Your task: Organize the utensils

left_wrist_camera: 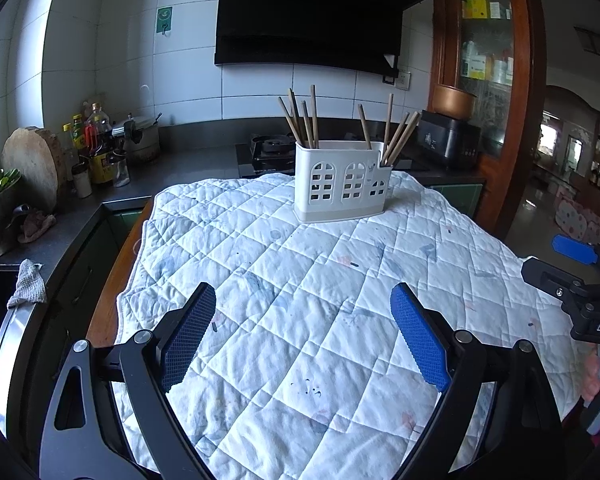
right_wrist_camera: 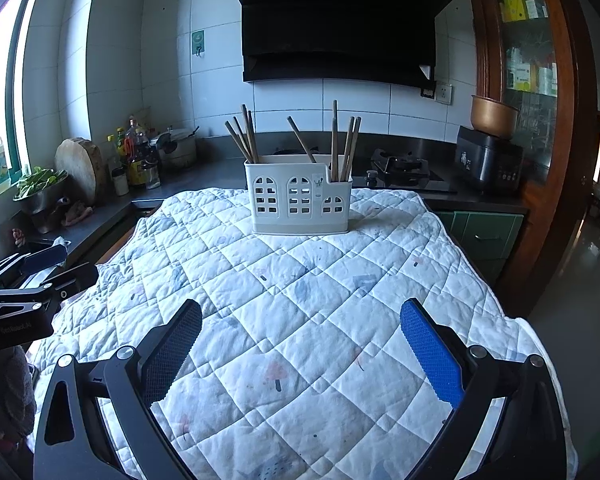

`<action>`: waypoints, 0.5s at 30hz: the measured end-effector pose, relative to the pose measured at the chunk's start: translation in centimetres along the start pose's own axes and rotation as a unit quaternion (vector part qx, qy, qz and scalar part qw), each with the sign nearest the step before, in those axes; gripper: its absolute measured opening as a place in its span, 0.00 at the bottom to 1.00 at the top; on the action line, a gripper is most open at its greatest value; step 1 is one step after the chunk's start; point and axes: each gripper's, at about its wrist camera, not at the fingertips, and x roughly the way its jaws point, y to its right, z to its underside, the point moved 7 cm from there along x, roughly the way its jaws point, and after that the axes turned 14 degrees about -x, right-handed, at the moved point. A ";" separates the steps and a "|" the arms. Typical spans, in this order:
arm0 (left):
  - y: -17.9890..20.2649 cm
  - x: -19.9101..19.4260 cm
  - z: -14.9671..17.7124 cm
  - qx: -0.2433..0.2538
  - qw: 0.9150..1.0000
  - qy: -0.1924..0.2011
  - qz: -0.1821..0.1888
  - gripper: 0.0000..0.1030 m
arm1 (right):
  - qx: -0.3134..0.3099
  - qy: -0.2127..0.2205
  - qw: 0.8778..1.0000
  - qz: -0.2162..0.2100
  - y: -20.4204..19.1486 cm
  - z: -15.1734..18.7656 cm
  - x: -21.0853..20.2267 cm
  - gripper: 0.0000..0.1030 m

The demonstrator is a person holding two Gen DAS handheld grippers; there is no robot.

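Note:
A white utensil holder (left_wrist_camera: 342, 182) (right_wrist_camera: 298, 198) with window-shaped cut-outs stands upright at the far end of a quilted white cloth (left_wrist_camera: 300, 300) (right_wrist_camera: 300, 320). Several wooden chopsticks (left_wrist_camera: 302, 120) (right_wrist_camera: 246, 136) lean in its left compartment, and several more (left_wrist_camera: 396, 134) (right_wrist_camera: 346, 148) stand in its right one. My left gripper (left_wrist_camera: 303, 300) hovers open over the near part of the cloth, nothing between its blue pads. My right gripper (right_wrist_camera: 302, 316) is also open and empty, well short of the holder. Each gripper shows at the edge of the other's view.
A dark counter (left_wrist_camera: 172, 168) runs behind the cloth with a gas stove (right_wrist_camera: 400, 166), bottles (left_wrist_camera: 96, 144), a round chopping board (left_wrist_camera: 32, 164), a bowl of greens (right_wrist_camera: 40, 184) and a rice cooker (right_wrist_camera: 488, 160). A range hood (right_wrist_camera: 340, 28) hangs above. A wooden cabinet (left_wrist_camera: 484, 60) stands right.

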 end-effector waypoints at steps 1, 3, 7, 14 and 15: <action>0.0 0.0 0.0 0.000 1.000 0.000 0.000 0.86 | 0.000 0.000 1.000 0.000 0.0 0.1 0.0 0.93; 0.1 0.0 0.1 -0.001 1.000 -0.001 0.001 0.86 | -0.001 -0.002 1.000 -0.001 0.0 0.1 0.1 0.93; 0.1 0.0 0.2 -0.002 1.000 -0.002 0.002 0.86 | 0.000 -0.003 1.000 -0.003 -0.1 0.3 0.1 0.93; -0.1 0.1 0.3 -0.005 1.000 -0.004 0.001 0.86 | 0.000 -0.002 1.000 -0.003 -0.1 0.3 0.1 0.93; -0.1 0.1 0.2 -0.005 1.000 -0.004 0.001 0.86 | 0.000 -0.002 1.000 -0.003 -0.1 0.3 0.2 0.93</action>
